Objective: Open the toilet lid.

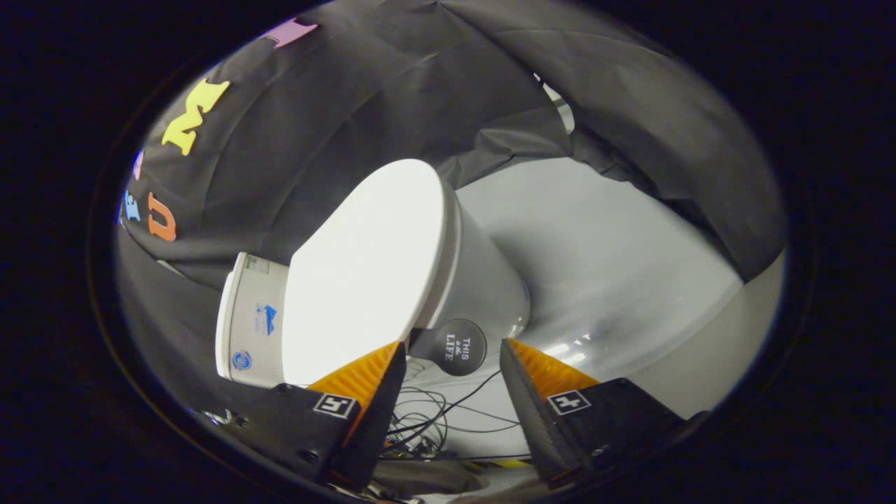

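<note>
the gripper (453,350) was held with its fingers spread apart and nothing between them, just short of the toilet (483,280). the toilet lid (364,273) lay closed on the bowl just ahead of the fingers, its near edge next to the left fingertip, and the whole fixture appeared tilted because the gripper was rolled. for the step in hand, judged as the approach to the lid's rim, the fingers would best be brought to the overhanging front lip, one slid under it and one over, then closed before any lift was made about the hinge by the cistern (248,322). the lid looked smooth, glossy and hard, a rounded oval slab with a thin edge, so a slip was thought likely with a shallow bite. a round dark sticker (458,346) was seen on the bowl's glazed side, and loose cables (434,413) were strewn on the pale floor (609,245).
</note>
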Demonstrator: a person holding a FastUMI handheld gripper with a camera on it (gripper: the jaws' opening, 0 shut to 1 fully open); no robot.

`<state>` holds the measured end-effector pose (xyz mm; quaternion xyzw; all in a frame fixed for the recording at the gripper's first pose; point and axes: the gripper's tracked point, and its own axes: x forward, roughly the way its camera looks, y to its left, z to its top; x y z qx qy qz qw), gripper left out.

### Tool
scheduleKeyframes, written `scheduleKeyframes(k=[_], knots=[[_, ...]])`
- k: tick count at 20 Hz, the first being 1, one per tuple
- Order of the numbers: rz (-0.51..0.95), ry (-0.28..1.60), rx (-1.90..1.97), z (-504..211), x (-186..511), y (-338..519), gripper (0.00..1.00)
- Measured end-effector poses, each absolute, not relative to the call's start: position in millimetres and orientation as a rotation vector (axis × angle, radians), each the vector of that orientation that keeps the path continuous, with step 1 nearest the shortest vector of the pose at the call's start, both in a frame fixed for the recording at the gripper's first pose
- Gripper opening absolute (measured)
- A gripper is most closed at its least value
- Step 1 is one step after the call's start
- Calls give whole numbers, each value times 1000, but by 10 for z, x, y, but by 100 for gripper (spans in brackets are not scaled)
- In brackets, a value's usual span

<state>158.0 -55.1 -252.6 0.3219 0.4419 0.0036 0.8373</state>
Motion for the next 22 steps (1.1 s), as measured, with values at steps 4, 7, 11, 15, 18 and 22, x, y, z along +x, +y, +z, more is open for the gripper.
scheduleKeyframes(k=[4, 7, 11, 15, 18, 22], knots=[[53, 931, 720, -2569, 1626, -482, 74], [63, 917, 807, -2598, 1681, -474, 68], [60, 922, 795, -2665, 1677, -498, 59], [64, 912, 725, -2621, 1685, -535, 46], [53, 900, 772, -2548, 1699, -576, 39], [44, 877, 738, -2427, 1738, -488, 29]])
